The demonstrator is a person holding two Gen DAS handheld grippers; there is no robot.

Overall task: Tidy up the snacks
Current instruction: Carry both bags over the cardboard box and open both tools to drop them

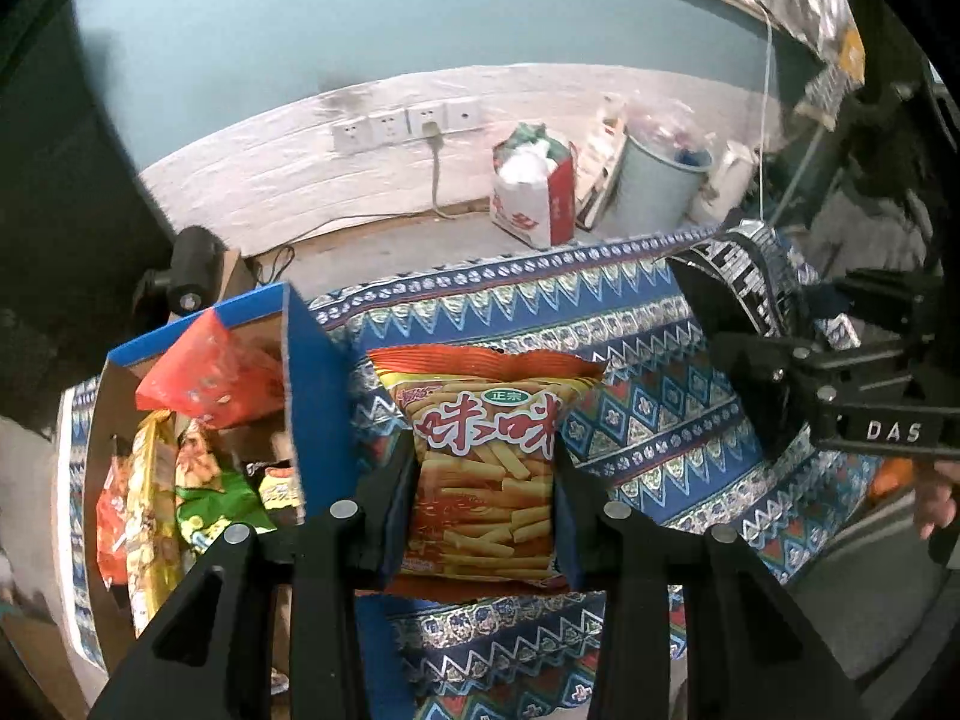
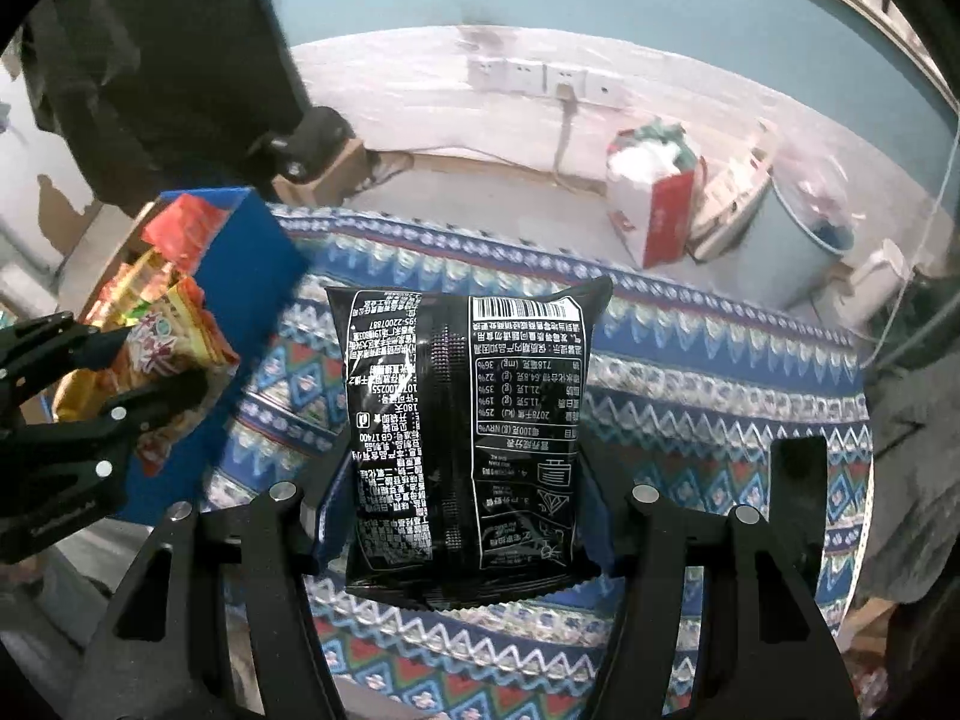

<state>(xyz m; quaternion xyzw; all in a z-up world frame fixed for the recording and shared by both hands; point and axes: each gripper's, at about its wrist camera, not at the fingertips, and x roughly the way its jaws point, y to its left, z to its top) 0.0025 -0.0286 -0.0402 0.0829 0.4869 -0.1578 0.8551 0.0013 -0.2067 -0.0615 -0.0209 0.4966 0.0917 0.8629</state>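
Closest up, the left tongs (image 1: 483,480) are clamped on an orange bag of stick snacks (image 1: 486,456), pads squeezing both sides, bag upright and lifted clear of the patterned tablecloth (image 1: 636,420) that covers the table. The right tongs (image 2: 465,516) are doing the same with a black snack packet (image 2: 468,432), back side facing the camera with white print and a barcode, also held up off the cloth, jaws set fairly wide around it.

Just to the left of the orange bag sits a blue cardboard box (image 1: 312,372) on the table, already stuffed with snack packs: a red pack (image 1: 210,378) poking out on top, yellow and green ones below.

Further back, on the floor by the wall: a red-and-white bag (image 1: 534,186), a pale bucket (image 1: 654,186), and a row of wall sockets (image 1: 408,123).
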